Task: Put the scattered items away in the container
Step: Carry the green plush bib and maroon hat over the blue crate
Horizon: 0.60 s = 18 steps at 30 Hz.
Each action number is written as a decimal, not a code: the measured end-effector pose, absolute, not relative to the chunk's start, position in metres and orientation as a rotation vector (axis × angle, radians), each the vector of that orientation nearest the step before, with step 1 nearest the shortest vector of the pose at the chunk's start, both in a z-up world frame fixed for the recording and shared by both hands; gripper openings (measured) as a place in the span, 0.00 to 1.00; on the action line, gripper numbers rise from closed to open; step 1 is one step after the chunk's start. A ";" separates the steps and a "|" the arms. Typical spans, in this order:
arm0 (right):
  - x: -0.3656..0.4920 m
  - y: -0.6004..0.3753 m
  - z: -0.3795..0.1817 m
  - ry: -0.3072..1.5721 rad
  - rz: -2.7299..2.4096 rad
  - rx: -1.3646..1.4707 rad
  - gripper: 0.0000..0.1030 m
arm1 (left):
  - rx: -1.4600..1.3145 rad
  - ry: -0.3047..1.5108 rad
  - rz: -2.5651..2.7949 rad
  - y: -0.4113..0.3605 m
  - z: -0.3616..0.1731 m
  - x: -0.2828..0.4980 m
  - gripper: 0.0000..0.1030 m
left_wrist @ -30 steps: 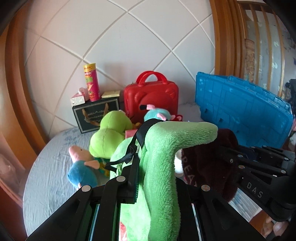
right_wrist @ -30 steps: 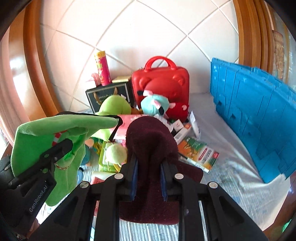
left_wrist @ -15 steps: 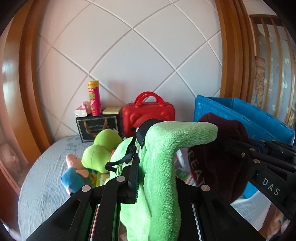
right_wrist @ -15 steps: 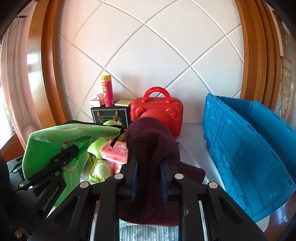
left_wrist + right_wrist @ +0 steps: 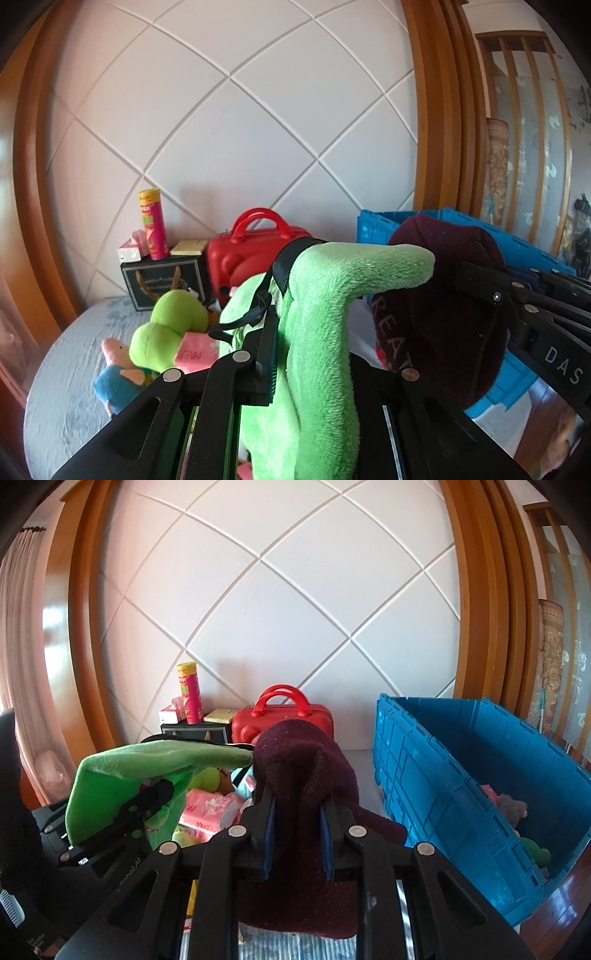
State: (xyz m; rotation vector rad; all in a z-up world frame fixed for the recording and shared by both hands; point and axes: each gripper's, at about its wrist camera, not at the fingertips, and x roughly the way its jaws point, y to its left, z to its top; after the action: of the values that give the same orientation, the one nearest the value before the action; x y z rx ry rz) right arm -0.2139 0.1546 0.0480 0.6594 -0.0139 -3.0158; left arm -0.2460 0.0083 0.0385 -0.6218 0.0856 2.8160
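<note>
While the left tongs (image 5: 310, 354) clench a green plush bag (image 5: 325, 332), the right tongs (image 5: 297, 834) grip a maroon knit hat (image 5: 306, 768), both raised side by side above the bed (image 5: 66, 354); the blue crate (image 5: 461, 775) sits just right of the hat, a few items inside

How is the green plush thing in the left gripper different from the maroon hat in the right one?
The green plush is bright, fuzzy, and carries a black strap; the maroon hat is dark knit with lettering. The plush bends sideways at its top; the hat drapes down below the fingers. Both are soft, lifted and clamped, beside the blue crate.
</note>
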 end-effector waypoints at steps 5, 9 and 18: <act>-0.219 0.192 0.067 -0.041 -3.056 0.598 0.19 | -0.594 0.109 2.801 0.044 0.050 -0.258 0.11; -0.218 0.237 0.086 -0.054 -3.100 0.516 0.19 | -0.546 0.119 2.791 0.096 0.065 -0.266 0.11; -0.210 0.398 0.125 -0.011 -3.187 0.392 0.19 | -0.450 0.108 2.776 0.262 0.095 -0.260 0.11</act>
State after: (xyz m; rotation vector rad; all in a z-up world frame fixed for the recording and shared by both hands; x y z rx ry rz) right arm -0.2100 0.3980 0.1255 0.3918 -0.0108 -3.1870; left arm -0.2602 0.2620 0.0947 -0.4502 0.1078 2.7763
